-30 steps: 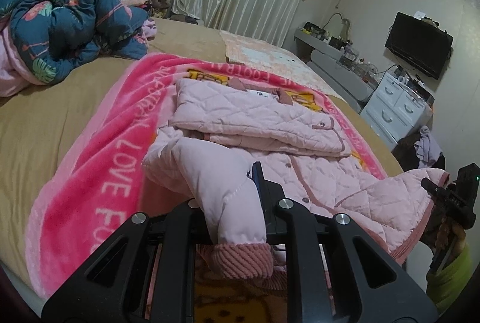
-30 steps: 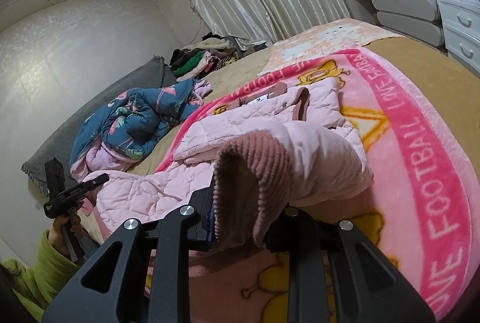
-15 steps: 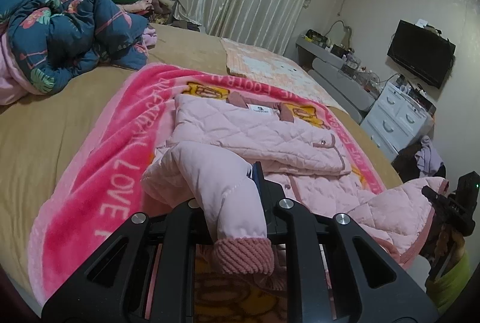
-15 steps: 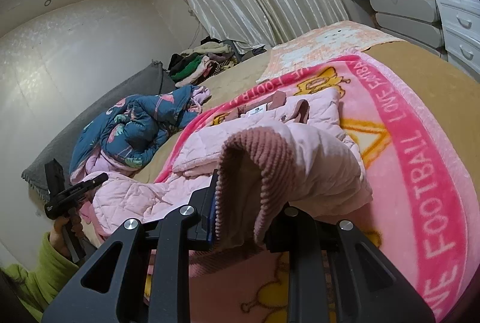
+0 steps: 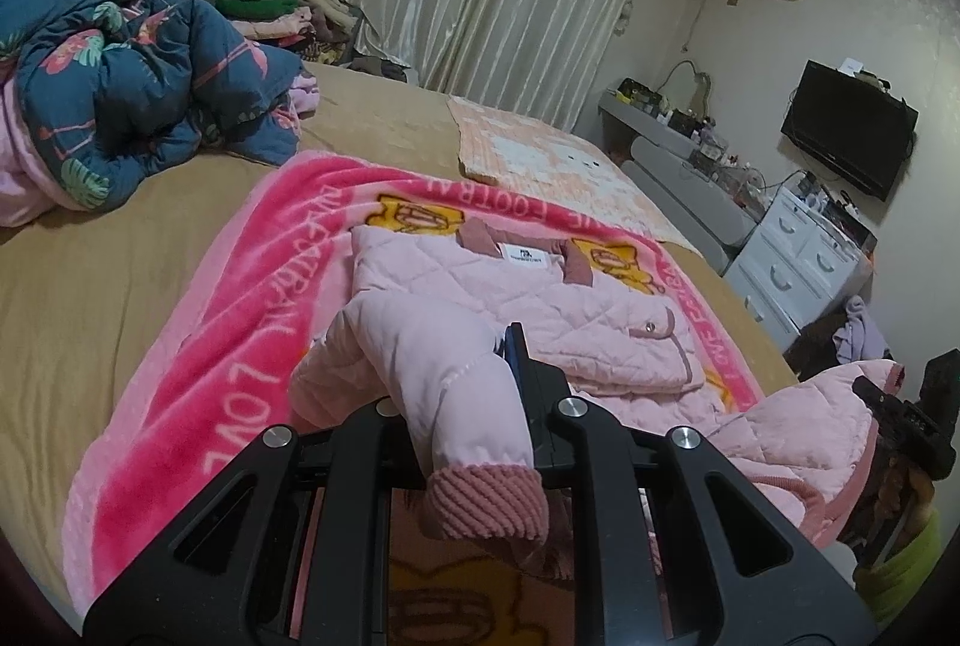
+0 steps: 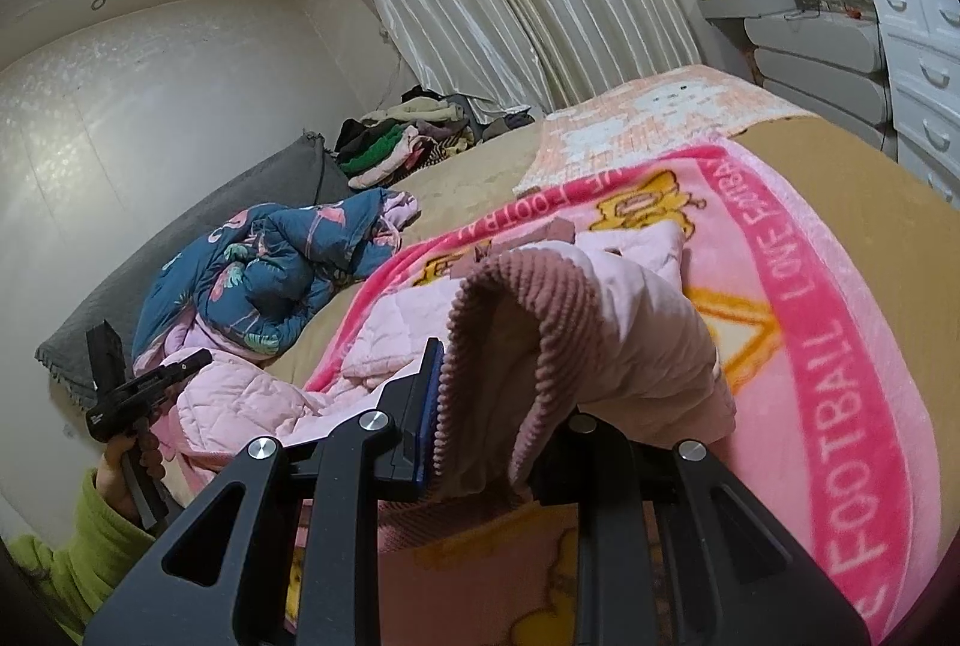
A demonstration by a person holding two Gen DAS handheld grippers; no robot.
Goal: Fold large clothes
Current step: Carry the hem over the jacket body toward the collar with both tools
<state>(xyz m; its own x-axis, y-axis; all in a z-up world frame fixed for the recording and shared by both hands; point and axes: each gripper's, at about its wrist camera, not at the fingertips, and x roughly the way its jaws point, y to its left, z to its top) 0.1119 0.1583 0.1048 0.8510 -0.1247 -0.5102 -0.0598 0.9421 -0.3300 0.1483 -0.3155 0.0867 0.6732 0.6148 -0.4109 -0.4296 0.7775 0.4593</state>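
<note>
A pale pink quilted jacket (image 5: 540,322) lies on the pink football blanket (image 5: 252,322), collar and label at the far end. My left gripper (image 5: 462,406) is shut on one sleeve (image 5: 444,376) just above its ribbed cuff (image 5: 486,502), lifted over the jacket's near edge. My right gripper (image 6: 486,406) is shut on the other sleeve (image 6: 630,334) at its ribbed cuff (image 6: 510,298), also lifted. Each gripper shows in the other view, the right one (image 5: 900,418) at the far right, the left one (image 6: 138,394) at the far left.
A blue floral duvet (image 5: 120,75) is bunched at the bed's left. A clothes pile (image 5: 282,3) lies by the curtains. A peach mat (image 5: 552,166) covers the far bed. White drawers (image 5: 798,262) and a TV (image 5: 846,129) stand at the right.
Both grippers have lifted and moved forward toward the collar end, carrying their sleeves with them. The jacket body has stayed flat on the blanket.
</note>
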